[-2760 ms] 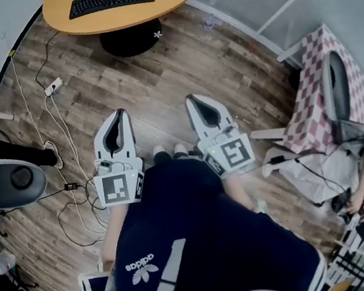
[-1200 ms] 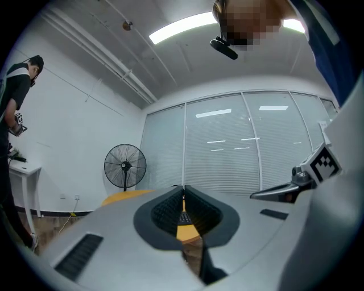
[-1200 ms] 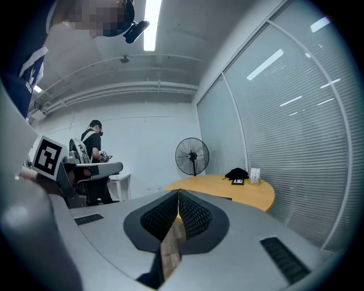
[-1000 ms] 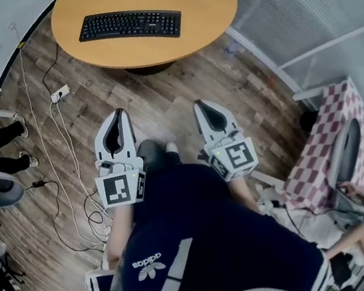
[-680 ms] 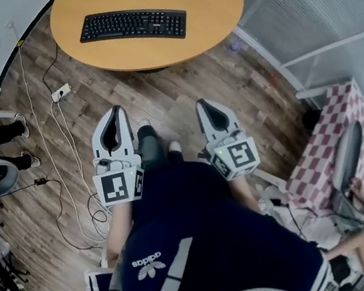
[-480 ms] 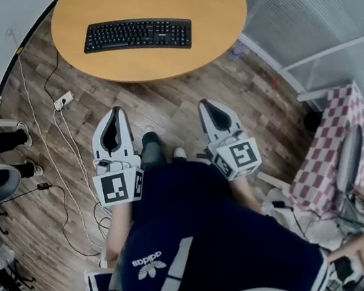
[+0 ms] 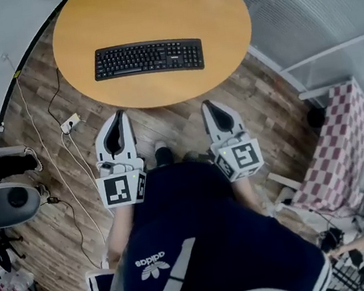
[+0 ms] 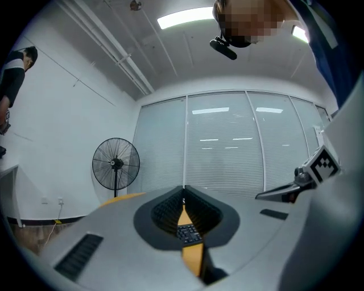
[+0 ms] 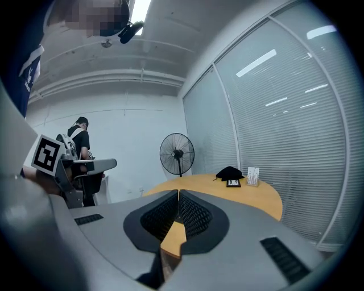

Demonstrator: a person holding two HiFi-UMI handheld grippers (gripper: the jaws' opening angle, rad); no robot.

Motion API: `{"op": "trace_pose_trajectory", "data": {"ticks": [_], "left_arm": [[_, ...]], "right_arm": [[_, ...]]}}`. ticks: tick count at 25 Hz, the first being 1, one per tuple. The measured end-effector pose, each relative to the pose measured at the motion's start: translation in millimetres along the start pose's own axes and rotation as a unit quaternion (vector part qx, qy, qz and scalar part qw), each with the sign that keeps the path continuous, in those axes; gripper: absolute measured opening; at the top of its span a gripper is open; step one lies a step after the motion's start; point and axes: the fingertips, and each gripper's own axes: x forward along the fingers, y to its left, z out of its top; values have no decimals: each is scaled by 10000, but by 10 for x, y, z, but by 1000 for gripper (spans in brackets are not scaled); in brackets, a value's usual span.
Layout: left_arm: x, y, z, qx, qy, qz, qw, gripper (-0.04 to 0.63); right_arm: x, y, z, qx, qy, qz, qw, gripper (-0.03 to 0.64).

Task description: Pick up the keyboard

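While left grey gripper (image 7: 118,117) and right grey gripper (image 7: 211,107) are pinched tight, empty, flat black keyboard (image 7: 148,58) lies midway on round orange wooden bench (image 7: 150,11), well ahead. I risk shoving it if jaws unopened; low edge may slip.

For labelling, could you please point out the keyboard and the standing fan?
keyboard (image 7: 148,58), head view, middle of its keys.
standing fan (image 8: 116,163), left gripper view, hub of its cage.
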Motion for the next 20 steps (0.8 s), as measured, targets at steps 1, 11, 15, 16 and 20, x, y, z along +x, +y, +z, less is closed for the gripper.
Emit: {"op": "trace_pose_trajectory", "data": {"ticks": [1,11,15,16,20], "left_arm": [[42,27,-25,-24,31,-48,10000,11],[394,223,-128,-140,260,-138,9995,11],[622,278,-216,-160,406,-51,9990,11],[686,285,-226,-154,425,-28,9990,11],[996,337,-232,-143,460,85,9988,11]], "right_arm": [[40,9,15,41,-15,-36,10000,8],[311,-161,-8,117,65,-270,9995,8],[543,-357,-8,163,85,-338,9993,8],[607,-408,1,179,67,-319,9993,8],[907,-638,84,192,-5,-131,9997,8]]}}
